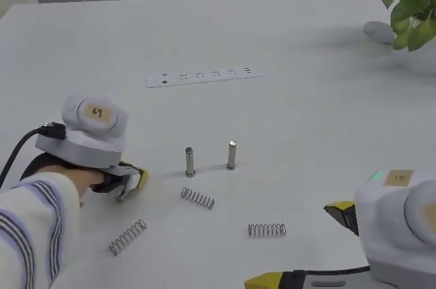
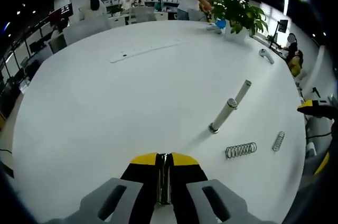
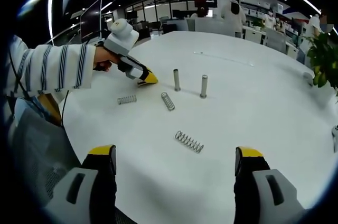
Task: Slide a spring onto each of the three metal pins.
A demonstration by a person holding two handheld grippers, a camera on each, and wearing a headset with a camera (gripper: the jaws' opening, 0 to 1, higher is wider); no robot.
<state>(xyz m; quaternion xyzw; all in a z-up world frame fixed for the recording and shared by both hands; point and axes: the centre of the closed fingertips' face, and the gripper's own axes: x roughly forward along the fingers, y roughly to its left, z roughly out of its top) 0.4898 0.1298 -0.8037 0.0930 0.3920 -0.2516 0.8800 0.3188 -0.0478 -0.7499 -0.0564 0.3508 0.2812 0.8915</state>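
The right gripper hangs spread wide at the table's near edge. Three springs lie loose on it. The left gripper pinches what looks like a slim metal pin. Two steel pins stand upright and bare just beyond, and a power strip lies farther back.

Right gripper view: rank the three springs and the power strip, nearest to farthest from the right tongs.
1. near spring: just ahead, centre of the view.
2. middle spring: farther up, slightly left.
3. left spring: out to the left side.
4. power strip: far across the table, at the back.
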